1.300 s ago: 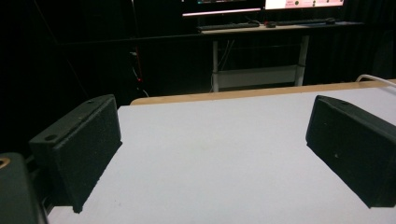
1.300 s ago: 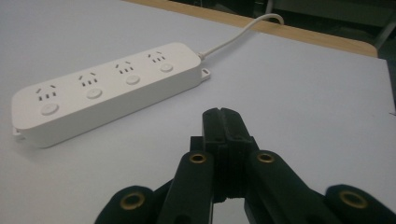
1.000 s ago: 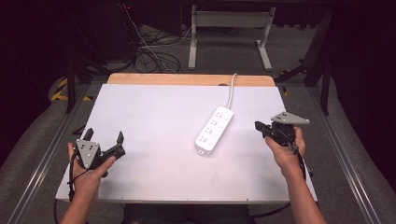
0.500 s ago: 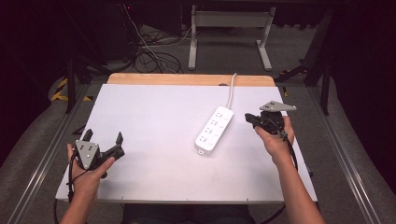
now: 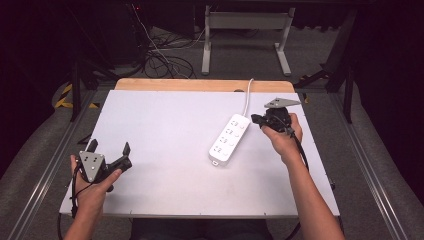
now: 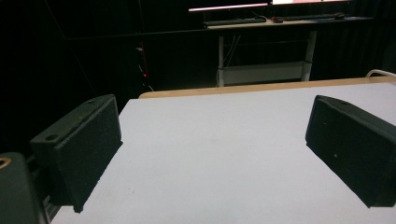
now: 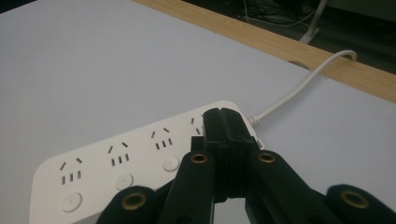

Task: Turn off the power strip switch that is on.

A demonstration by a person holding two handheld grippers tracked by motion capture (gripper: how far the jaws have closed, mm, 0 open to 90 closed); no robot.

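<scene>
A white power strip [image 5: 229,140] with several sockets and round buttons lies on the white table [image 5: 165,125], right of centre; its white cable [image 5: 247,95] runs to the far wooden edge. My right gripper [image 5: 256,120] is shut with nothing between its jaws, tips just beside the strip's far end. In the right gripper view the closed jaw tips [image 7: 222,122] hover over the strip's [image 7: 126,158] cable end, and the cable [image 7: 299,91] curves away. My left gripper [image 5: 109,152] rests at the near left corner, open; its pads [image 6: 84,144] stand wide apart over bare table.
A wooden strip [image 5: 200,85] borders the table's far edge. Beyond it are a desk frame [image 5: 245,35] and tangled floor cables [image 5: 160,60]. Metal rails [image 5: 45,170] run along both sides.
My right gripper has moved left and away from me, from the table's right edge to the power strip's far end. The left gripper has stayed put.
</scene>
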